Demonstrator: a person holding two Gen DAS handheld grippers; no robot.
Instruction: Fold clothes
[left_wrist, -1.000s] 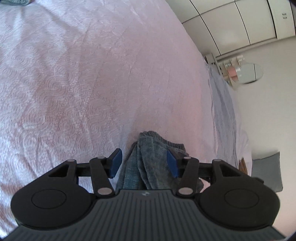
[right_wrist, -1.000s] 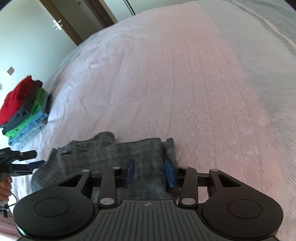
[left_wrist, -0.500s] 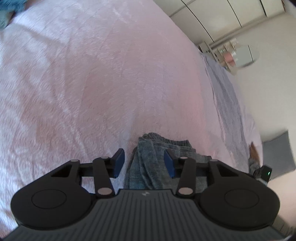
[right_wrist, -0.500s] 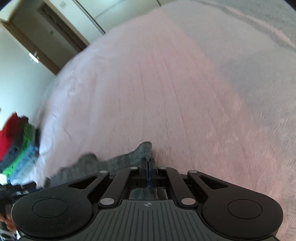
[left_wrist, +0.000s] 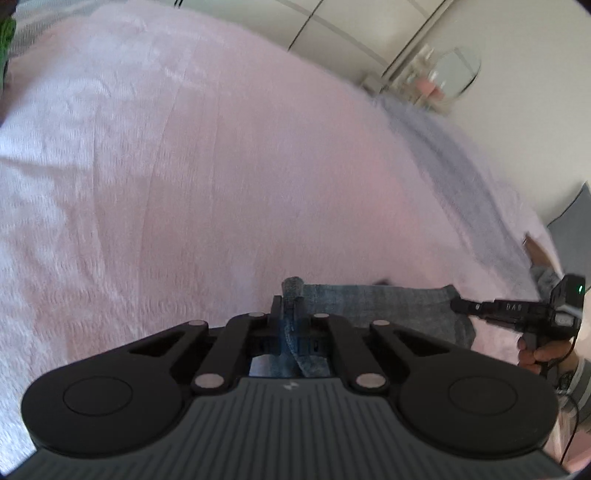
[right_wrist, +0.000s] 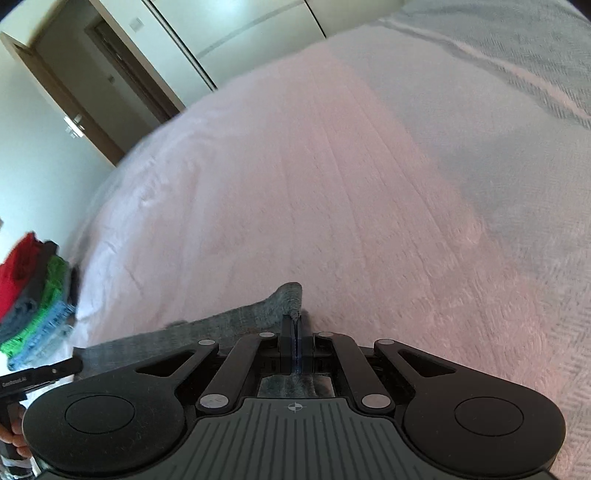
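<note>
The left gripper has its two fingers pinched together on one corner of a grey knit garment, a nub of the cloth poking up just past the fingertips. The right gripper is likewise clamped on the opposite corner of the same garment, with a fold of fabric standing above its closed blue pads. Between the two grips the garment runs as a narrow band lying across the near edge of a pink textured bedspread; in the left wrist view the right gripper shows at the far end of the band, with the person's right hand on its handle. In the right wrist view a stack of folded clothes, red on top, then grey, green and blue, sits at the left edge of the bed, well apart from the garment. Wardrobe doors and a dark-framed door stand beyond the bed
</note>
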